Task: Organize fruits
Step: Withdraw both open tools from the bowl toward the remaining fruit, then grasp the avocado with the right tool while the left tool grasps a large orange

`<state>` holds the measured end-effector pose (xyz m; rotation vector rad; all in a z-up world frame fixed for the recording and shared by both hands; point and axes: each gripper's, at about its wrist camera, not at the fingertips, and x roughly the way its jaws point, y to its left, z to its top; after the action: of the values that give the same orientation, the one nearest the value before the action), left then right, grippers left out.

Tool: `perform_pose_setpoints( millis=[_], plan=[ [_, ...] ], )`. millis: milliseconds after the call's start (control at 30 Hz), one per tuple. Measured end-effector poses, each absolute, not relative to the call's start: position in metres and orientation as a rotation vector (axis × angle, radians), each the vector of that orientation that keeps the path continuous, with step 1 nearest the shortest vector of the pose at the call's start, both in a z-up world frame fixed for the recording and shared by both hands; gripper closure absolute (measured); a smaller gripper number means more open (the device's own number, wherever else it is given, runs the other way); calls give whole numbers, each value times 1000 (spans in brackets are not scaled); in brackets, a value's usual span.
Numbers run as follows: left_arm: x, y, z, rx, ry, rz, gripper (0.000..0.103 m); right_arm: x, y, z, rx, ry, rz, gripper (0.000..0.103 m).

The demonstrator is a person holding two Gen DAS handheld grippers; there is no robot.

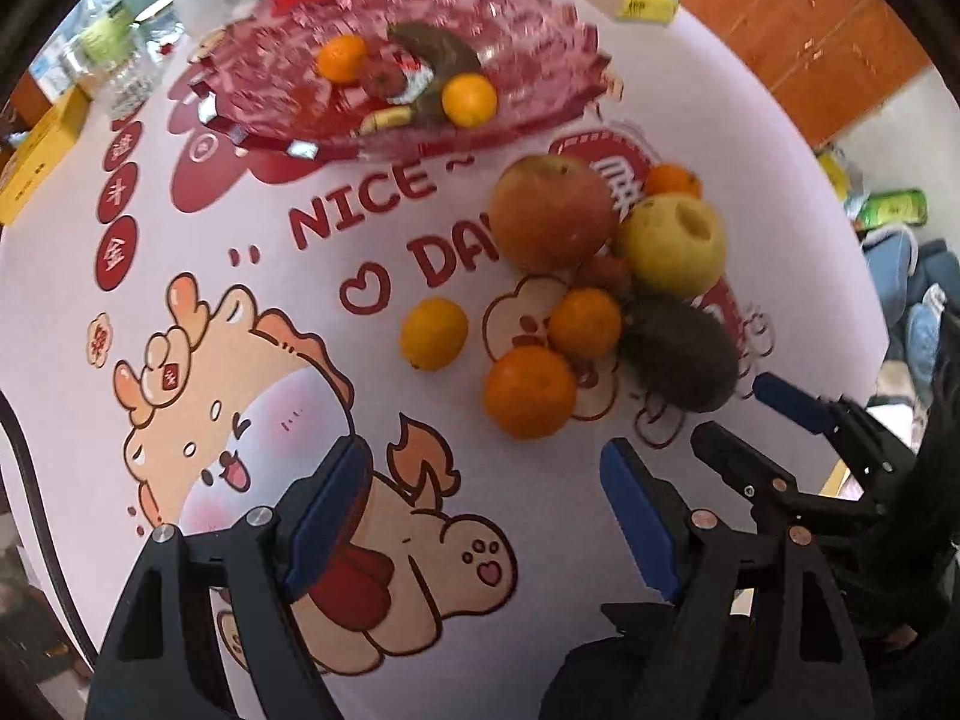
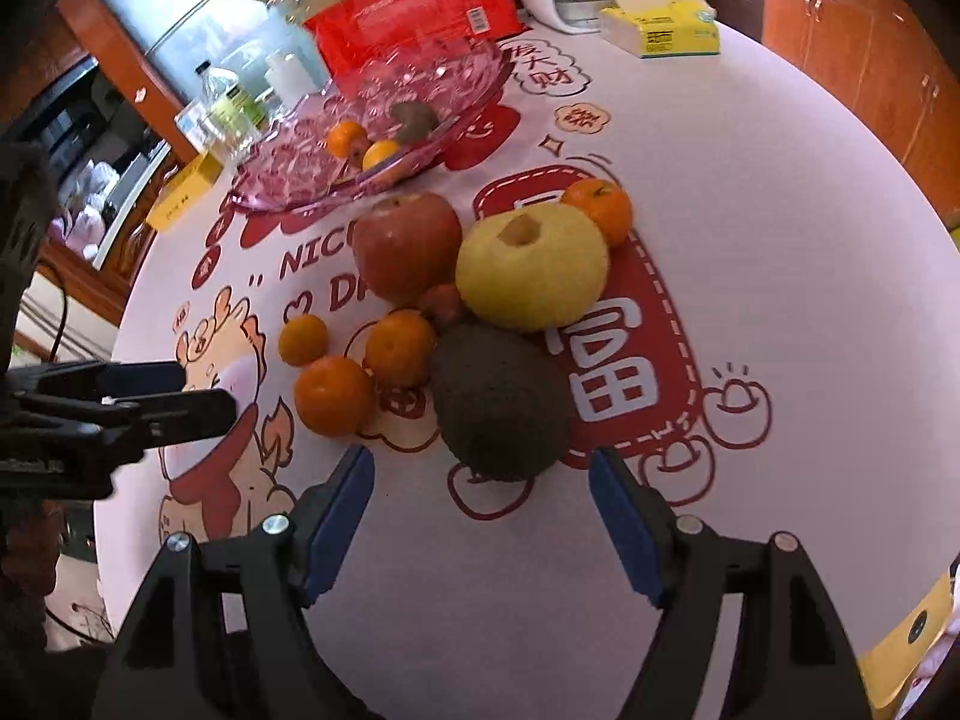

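On the counter (image 2: 750, 252), under a pale cloth printed with red characters and a cartoon dragon, a loose heap of fruit waits to be sorted: a red apple (image 2: 405, 249), a yellow apple (image 2: 531, 270), a dark avocado (image 2: 501, 399) and several mandarins (image 2: 333, 395) lie touching one another, with one small mandarin (image 2: 303, 339) just apart. Behind them stands a pink glass bowl (image 2: 288, 177), already holding two mandarins and another dark fruit, so it is probably the collecting place. The right hand-held gripper (image 2: 480, 516) points down with its jaws released and nothing between them; the avocado sits just ahead of the blue pads, likely the next pick. The left hand-held gripper (image 1: 480, 510) is likewise released and empty, over the dragon print, nearest the big mandarin. Around the fruit stand a red carton (image 2: 408, 6), tissue packs (image 2: 660, 27), bottles and wooden cabinets (image 2: 870, 48).
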<state>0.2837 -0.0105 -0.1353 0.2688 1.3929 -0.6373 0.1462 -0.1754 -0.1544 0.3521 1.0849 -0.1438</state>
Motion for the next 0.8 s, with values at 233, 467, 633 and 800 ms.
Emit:
perform_pose_setpoints(
  millis=[233, 467, 633, 800],
  plan=[
    [293, -24, -157, 282, 1428, -660, 23, 155, -159, -172, 161, 1076, -126, 28],
    [302, -44, -173, 317, 1454, -688, 23, 163, -165, -179, 82, 1034, -139, 28],
    [306, -60, -184, 356, 1469, -684, 24, 174, -167, -184, 72, 1032, -102, 28],
    [309, -69, -193, 375, 1482, -665, 27, 182, -166, -190, 56, 1041, -70, 28]
  ],
)
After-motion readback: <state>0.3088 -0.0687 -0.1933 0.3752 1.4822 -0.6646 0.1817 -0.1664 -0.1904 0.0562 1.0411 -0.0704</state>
